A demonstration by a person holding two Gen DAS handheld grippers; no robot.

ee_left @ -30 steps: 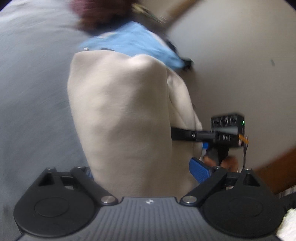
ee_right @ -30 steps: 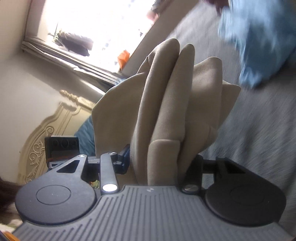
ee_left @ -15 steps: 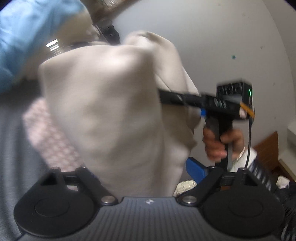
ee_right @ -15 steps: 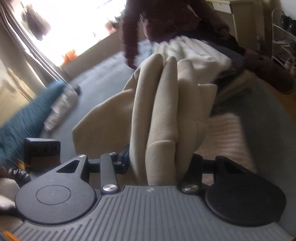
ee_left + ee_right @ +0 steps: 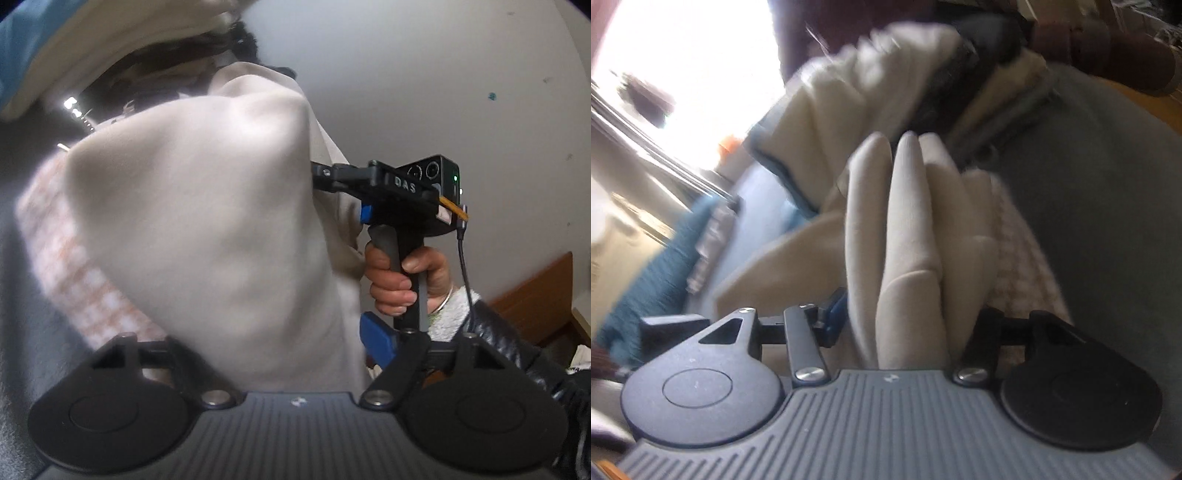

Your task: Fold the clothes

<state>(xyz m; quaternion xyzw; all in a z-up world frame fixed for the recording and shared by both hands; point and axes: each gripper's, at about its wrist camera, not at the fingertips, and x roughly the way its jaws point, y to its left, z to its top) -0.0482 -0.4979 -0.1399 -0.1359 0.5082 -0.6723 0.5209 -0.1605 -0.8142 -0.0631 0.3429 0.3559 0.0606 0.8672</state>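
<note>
A folded cream garment (image 5: 207,229) hangs between both grippers, lifted off the bed. In the left wrist view my left gripper (image 5: 273,354) is shut on its near edge, with the cloth hiding most of the fingers. The right gripper (image 5: 321,177) shows there too, clamped on the cloth's far side, a hand (image 5: 402,280) around its handle. In the right wrist view my right gripper (image 5: 905,325) is shut on several bunched layers of the cream garment (image 5: 905,229), which stand up in thick folds.
A pink-and-white checked cloth (image 5: 62,258) lies on the grey bed (image 5: 1100,206) below the garment. Folded white and dark clothes (image 5: 886,74) are stacked beyond, next to a person in dark red. A blue cloth (image 5: 657,273) lies at the left by the bright window.
Both grippers have swung round with the cream garment, still clamped. The checked cloth and the stack of folded clothes have come closer in view.
</note>
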